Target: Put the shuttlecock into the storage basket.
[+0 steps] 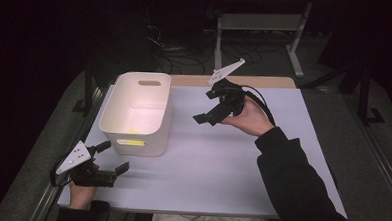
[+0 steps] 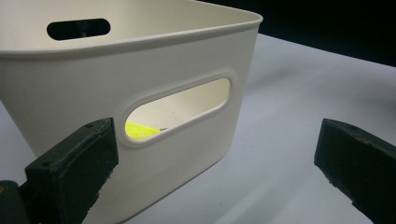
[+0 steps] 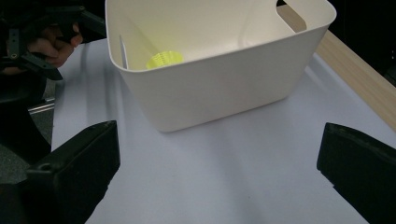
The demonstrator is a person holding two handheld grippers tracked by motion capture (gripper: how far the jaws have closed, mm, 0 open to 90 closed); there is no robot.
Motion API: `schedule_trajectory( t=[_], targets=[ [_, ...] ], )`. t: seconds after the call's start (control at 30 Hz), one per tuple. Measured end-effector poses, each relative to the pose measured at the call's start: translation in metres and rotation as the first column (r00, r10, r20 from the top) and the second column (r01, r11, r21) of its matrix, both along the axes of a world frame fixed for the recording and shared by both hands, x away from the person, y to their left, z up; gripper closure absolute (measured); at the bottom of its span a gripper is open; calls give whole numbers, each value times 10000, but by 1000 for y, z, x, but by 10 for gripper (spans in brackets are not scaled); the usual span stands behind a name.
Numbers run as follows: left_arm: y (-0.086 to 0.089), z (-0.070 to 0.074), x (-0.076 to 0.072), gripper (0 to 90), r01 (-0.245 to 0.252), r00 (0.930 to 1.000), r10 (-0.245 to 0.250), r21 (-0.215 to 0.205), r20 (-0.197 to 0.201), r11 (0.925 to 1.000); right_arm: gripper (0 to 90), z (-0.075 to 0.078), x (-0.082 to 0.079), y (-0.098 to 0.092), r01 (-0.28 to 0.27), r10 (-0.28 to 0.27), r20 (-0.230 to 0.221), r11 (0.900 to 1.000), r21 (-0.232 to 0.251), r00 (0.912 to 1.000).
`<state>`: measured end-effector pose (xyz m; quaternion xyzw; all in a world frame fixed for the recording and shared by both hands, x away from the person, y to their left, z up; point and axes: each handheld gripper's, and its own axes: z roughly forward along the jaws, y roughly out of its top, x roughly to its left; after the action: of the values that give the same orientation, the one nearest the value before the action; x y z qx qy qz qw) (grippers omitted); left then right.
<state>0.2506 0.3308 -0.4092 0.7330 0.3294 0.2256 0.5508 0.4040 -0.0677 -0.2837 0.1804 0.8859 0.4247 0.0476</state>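
Note:
A white plastic bin (image 1: pixel 136 113) with handle slots stands on the left half of the table. A yellow ribbed object (image 3: pixel 164 59) lies inside it, glimpsed through the near slot as the yellow object (image 2: pixel 140 130). My left gripper (image 1: pixel 113 158) is open near the table's front left corner, just in front of the bin (image 2: pixel 140 84), with nothing between its jaws. My right gripper (image 1: pixel 207 111) is held open in the air to the right of the bin (image 3: pixel 210 60), pointing toward it, empty.
The table top (image 1: pixel 222 156) is pale, with a wooden strip (image 1: pixel 235 81) along its far edge. Beyond it are a white desk frame (image 1: pixel 257 28) and cables on the dark floor. The person's dark sleeve (image 1: pixel 296 180) crosses the right front.

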Motion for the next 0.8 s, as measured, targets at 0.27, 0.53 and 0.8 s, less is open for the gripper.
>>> schedule_trajectory(
  t=[0.27, 0.53, 0.8],
  targets=[
    [0, 0, 0, 0, -19, 10000, 19, -9, -9, 10000, 0, -6, -2, -15, 168, -168, -33, 9999, -6, 9999],
    [0, 0, 0, 0, -18, 10000, 18, -10, -6, 10000, 0, -12, -5, -29, 416, -416, -86, 9991, 12, 9991],
    [0, 0, 0, 0, -26, 10000, 26, -12, -11, 10000, 0, -18, -9, -40, 556, -556, -14, 9984, 114, 9985]
  ],
)
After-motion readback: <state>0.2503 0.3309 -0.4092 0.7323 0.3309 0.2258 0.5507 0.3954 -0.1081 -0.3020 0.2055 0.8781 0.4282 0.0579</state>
